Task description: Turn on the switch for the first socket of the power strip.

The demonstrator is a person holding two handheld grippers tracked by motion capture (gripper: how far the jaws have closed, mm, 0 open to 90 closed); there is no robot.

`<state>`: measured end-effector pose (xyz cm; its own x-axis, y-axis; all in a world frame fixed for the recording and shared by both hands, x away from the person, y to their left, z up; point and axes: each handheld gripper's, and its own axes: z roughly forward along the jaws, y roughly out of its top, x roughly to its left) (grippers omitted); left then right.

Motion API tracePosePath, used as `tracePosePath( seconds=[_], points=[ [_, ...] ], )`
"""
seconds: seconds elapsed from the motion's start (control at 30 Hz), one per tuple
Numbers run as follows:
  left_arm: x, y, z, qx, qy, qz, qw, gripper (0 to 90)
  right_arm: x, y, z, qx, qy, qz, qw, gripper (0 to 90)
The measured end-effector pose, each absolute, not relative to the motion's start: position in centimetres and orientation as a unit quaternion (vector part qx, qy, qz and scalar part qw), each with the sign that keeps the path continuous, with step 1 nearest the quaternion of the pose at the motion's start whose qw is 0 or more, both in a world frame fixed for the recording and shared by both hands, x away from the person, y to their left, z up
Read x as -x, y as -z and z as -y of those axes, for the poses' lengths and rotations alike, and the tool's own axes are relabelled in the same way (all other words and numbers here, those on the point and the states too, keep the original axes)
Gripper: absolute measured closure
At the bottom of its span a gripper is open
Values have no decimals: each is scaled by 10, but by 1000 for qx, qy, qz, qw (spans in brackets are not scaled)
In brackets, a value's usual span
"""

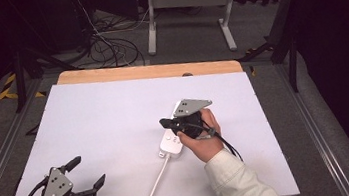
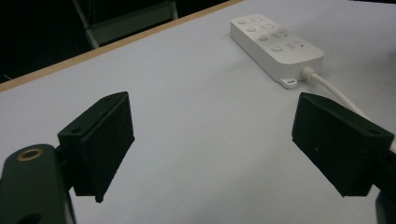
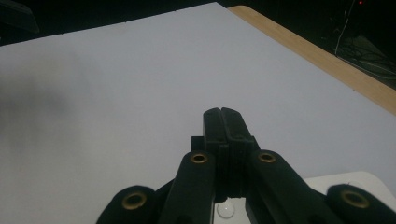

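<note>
Two tools are in my hands. My right tool (image 1: 166, 122) is clenched with nothing between its jaws, hovering over the far end of the power strip (image 1: 172, 142). That strip lies right of the tabletop's (image 1: 114, 115) middle, its long axis running from the near edge toward the far edge, tilted slightly right; its cord (image 1: 149, 194) trails off the near edge. My left tool (image 1: 89, 174) is released, jaws wide, near the near-left corner.

White power strip (image 1: 172, 141) lies flat mid-table, its cord (image 1: 150, 191) trailing toward the near edge.
</note>
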<state>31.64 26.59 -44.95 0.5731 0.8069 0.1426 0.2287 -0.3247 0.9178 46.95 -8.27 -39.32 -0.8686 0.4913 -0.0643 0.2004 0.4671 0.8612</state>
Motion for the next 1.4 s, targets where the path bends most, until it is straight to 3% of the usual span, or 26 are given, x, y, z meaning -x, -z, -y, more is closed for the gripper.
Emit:
tracePosePath(
  seconds=[0.17,0.2,0.27,0.43,0.47,0.5,0.6,0.63,1.1,1.4],
  points=[
    [-316,449,-266,-753,-309,-344,469,135,-467,392,82,-200,-474,-843,154,900],
    [-316,449,-266,-752,-308,-345,469,135,-468,391,83,-201,-474,-844,152,824],
    [-316,449,-266,-753,-309,-344,468,135,-468,391,83,-201,-475,-843,152,789],
    [-316,449,-266,-752,-309,-344,469,134,-465,385,89,-199,-498,-828,162,534],
    [-316,450,-266,-752,-307,-345,470,134,-465,385,89,-199,-498,-828,162,534],
    [-316,449,-266,-752,-309,-344,469,134,-465,383,92,-208,-495,-828,159,413],
    [-316,449,-266,-752,-310,-344,469,134,-463,381,95,-212,-497,-826,163,357],
    [-316,449,-266,-753,-310,-343,468,134,-461,378,100,-214,-499,-823,166,294],
    [-316,449,-265,-752,-305,-347,471,134,-441,369,136,-225,-516,-813,148,168],
    [-316,449,-265,-752,-306,-347,470,134,-427,371,157,-224,-522,-809,151,152]
  ],
)
